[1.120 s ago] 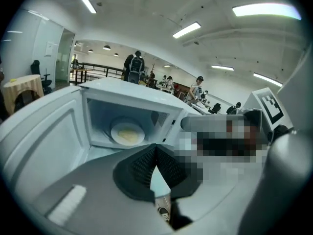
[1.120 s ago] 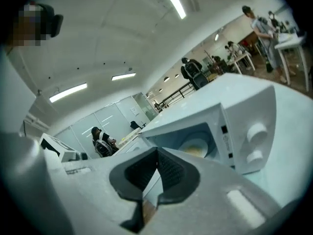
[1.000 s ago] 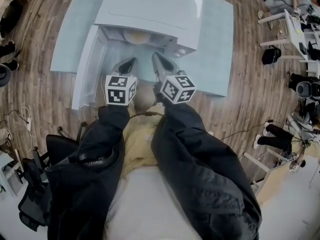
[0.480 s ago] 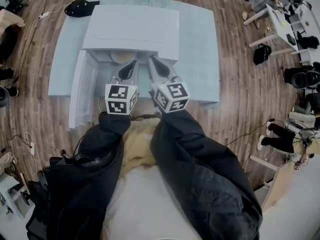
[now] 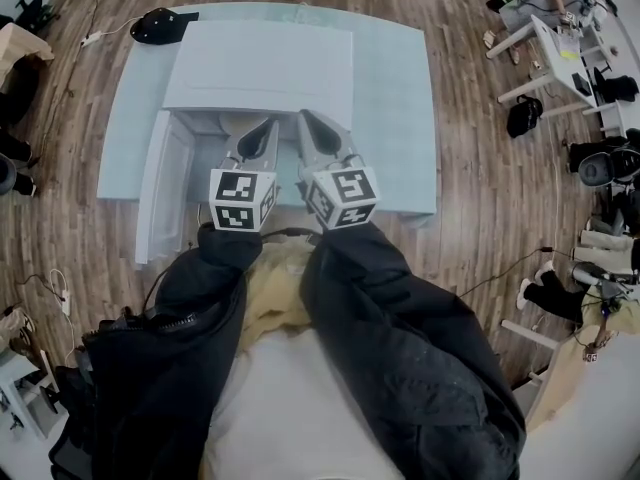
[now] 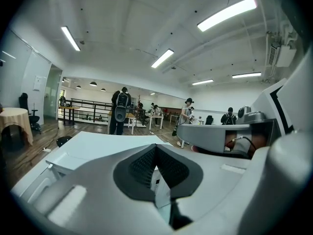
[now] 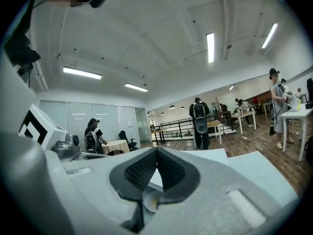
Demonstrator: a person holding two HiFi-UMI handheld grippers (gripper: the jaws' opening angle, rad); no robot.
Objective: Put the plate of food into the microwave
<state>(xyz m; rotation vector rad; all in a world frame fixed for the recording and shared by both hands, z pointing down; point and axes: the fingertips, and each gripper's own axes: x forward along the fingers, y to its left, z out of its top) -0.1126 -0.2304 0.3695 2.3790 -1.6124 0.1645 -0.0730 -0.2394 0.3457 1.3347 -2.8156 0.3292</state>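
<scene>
Apparently the plate (image 7: 145, 200) sits inside the open microwave (image 5: 262, 68) on the table (image 5: 395, 98); I glimpse only a pale edge. My left hand-held gripper (image 5: 266, 128) and right hand-held gripper (image 5: 308, 123) are closed, empty. It looks stiff, breakable and slick, so I'd pinch its rim.

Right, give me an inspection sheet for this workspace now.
Surface: pale blue table on a wooden floor.
Job's things: white microwave on the table, door swung open on the left; plate not made out.
Clutter: black object at the table's far left corner.
Grippers: left gripper and right gripper both shut, side by side before the microwave's opening.
Cables: loose cable on the floor, right.
Surroundings: desks and people, far right.
</scene>
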